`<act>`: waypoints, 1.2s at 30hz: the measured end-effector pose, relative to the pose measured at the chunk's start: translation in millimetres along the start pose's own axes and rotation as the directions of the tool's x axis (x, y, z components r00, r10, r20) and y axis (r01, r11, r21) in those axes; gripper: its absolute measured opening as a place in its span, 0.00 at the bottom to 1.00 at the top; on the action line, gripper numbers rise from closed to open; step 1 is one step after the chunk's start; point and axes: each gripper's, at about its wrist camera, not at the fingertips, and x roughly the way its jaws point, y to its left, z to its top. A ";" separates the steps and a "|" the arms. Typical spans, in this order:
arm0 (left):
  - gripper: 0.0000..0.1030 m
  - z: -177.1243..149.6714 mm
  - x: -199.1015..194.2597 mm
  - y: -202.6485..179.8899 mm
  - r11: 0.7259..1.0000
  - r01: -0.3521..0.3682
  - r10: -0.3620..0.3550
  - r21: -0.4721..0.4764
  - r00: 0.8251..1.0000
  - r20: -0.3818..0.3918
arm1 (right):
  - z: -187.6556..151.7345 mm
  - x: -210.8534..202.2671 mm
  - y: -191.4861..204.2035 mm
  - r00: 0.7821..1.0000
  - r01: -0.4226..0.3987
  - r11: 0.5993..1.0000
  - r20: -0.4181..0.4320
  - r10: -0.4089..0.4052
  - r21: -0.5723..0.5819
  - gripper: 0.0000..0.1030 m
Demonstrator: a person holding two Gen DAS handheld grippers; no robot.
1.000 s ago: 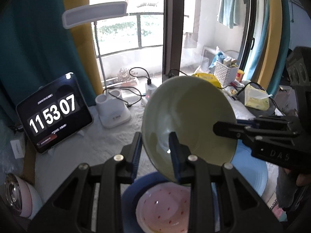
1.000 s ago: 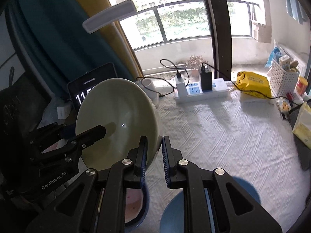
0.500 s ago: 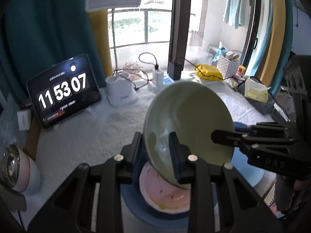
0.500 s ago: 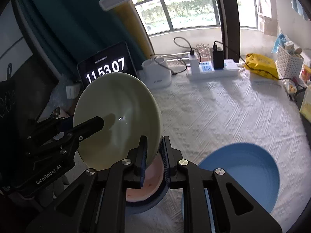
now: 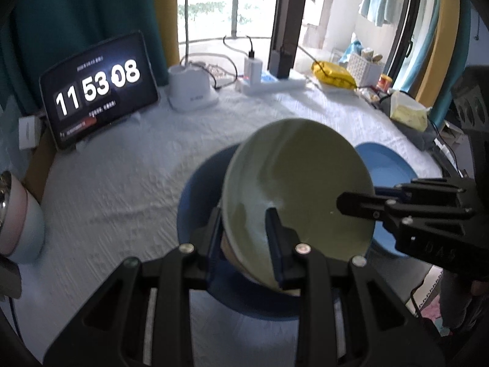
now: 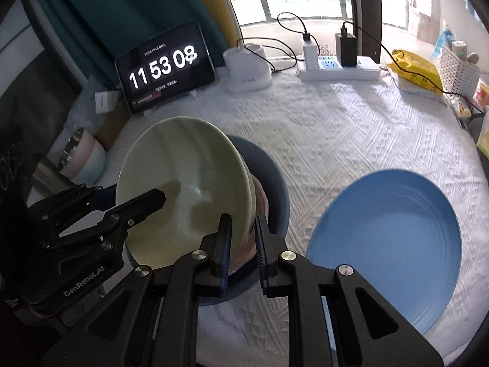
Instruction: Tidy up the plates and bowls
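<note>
two grippers held the pale green bowl (image 5: 299, 195) between them. my left gripper (image 5: 244, 229) pinched its near rim, one finger inside the bowl and one outside. my right gripper (image 6: 241, 238) clamped the opposite rim the same way, its inner finger (image 6: 224, 241) against the bowl's inside wall. the bowl was tilted, its mouth turned toward the left gripper's side, and it sat low over a pink bowl (image 6: 259, 195) of which only an edge showed beneath it. that pink bowl lay inside a dark blue bowl (image 5: 198, 189) on the white tablecloth (image 6: 351, 140). whether green touched pink i could not tell. just beside the stack, on the right, a light blue plate (image 6: 388, 226) lay flat on the cloth. well behind, a tablet clock (image 6: 165, 67) read 11 53 08, near a white lamp base (image 5: 191, 91) and a power strip (image 6: 339, 68).
</note>
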 end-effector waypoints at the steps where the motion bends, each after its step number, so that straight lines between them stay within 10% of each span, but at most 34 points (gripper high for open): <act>1: 0.28 -2.6 2.3 -0.6 1.000 -0.003 0.003 0.003 1.000 -0.007 | -1.4 2.7 -0.4 1.000 0.006 1.000 -0.006 -0.006 0.000 0.16; 36: 0.35 -10.9 3.9 67.0 0.983 -0.039 0.044 -0.177 0.999 0.023 | 5.8 8.2 -38.2 1.000 -0.003 0.999 -0.005 0.003 0.045 0.18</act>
